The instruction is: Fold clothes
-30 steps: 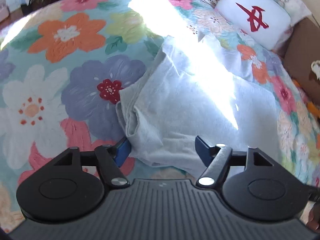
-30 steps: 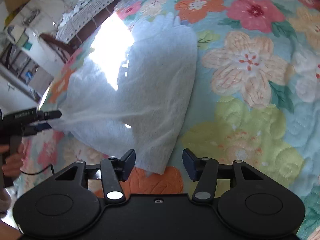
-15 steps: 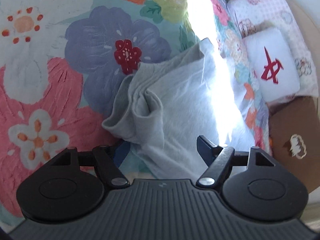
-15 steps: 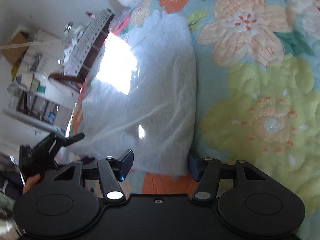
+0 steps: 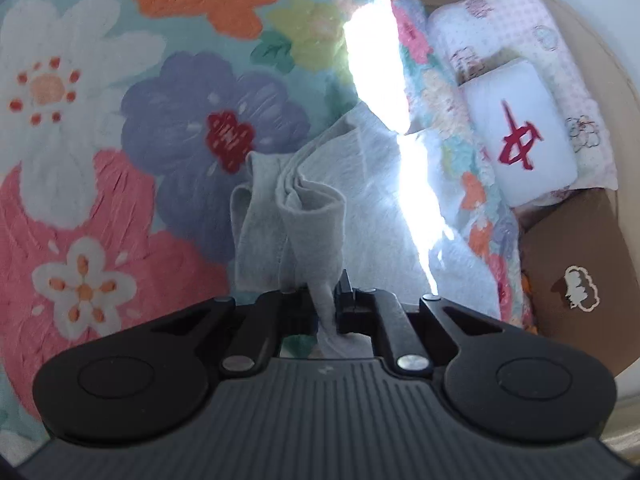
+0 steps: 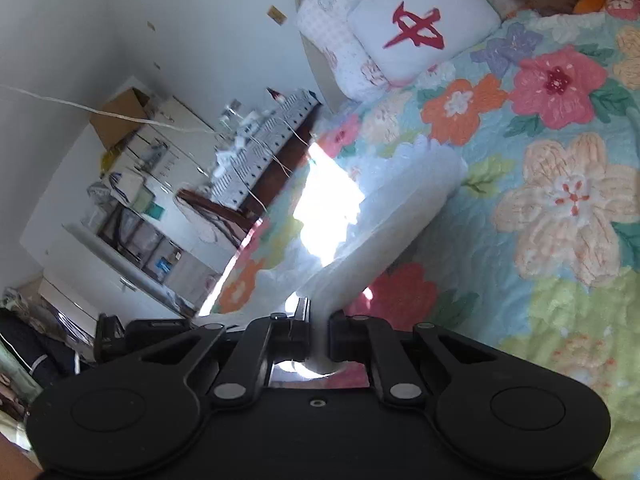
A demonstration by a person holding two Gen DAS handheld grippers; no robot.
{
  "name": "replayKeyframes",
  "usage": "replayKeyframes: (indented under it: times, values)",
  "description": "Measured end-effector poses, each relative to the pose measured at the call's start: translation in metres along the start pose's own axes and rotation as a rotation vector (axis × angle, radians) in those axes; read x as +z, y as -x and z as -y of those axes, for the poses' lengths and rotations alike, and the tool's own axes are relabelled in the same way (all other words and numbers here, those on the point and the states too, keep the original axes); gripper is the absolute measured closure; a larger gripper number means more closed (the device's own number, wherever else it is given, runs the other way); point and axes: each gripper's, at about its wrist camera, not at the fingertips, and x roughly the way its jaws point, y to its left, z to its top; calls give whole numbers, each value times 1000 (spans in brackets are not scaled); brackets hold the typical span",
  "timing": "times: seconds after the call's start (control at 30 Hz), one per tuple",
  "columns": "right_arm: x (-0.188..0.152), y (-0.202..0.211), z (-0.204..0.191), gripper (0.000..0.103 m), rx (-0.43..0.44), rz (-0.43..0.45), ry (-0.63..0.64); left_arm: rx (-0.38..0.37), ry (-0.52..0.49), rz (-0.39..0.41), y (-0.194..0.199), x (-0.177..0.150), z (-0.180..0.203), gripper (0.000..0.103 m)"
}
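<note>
Floral bed [image 5: 120, 128] carries grey garment [image 5: 360, 184], pillows [image 5: 520, 132].

This is a bedroom in a home. A bed is covered by a quilted bedspread with big colourful flowers [image 6: 560, 208]. A white square pillow with a red character [image 6: 424, 20] lies at its head. White cluttered shelves [image 6: 132, 200] stand beside the wall.

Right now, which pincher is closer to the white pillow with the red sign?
Hard to tell. The left gripper and right gripper both clamp the grey garment, with the pillow far up the bed.
</note>
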Motion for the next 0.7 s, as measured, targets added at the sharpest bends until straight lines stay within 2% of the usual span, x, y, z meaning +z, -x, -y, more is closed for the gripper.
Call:
replayKeyframes:
  times: [0.07, 0.1, 0.2, 0.3, 0.33, 0.37, 0.43, 0.5, 0.53, 0.57, 0.63, 0.7]
  values:
    - [-15, -6, 15, 93, -127, -108, 5, 18, 58, -47, -13, -9, -19, 94]
    - [-20, -9, 22, 93, -155, -138, -7, 24, 81, -54, -18, -14, -28, 92]
    - [-27, -14, 39, 92, -168, -176, -72, 8, 95, -45, -19, -16, -32, 89]
    - [-23, -12, 39, 86, -136, -188, -107, 8, 73, -52, -21, -15, -29, 83]
    - [-23, -12, 39, 79, -129, -192, -104, 5, 64, -53, -23, -15, -28, 78]
    - [-24, -14, 40, 65, -125, -203, -104, -1, 64, -52, -26, -15, -28, 75]
    - [-30, -21, 43, 57, -107, -230, -109, -20, 70, -41, -33, -16, -27, 68]
    - [-34, -28, 45, 57, -82, -219, -104, -27, 17, -8, -38, -12, -18, 77]
    - [-34, -29, 46, 69, -70, -207, -89, -11, -41, -1, -37, -11, -11, 92]
    - [-34, -30, 47, 91, -64, -198, -68, 6, -97, 7, -37, -11, -4, 93]
    - [-31, -26, 47, 91, -29, -180, -43, 34, -156, 22, -33, -13, 7, 94]
    - [-29, -17, 45, 91, 10, -161, -56, 38, -162, 20, -24, -13, 12, 95]
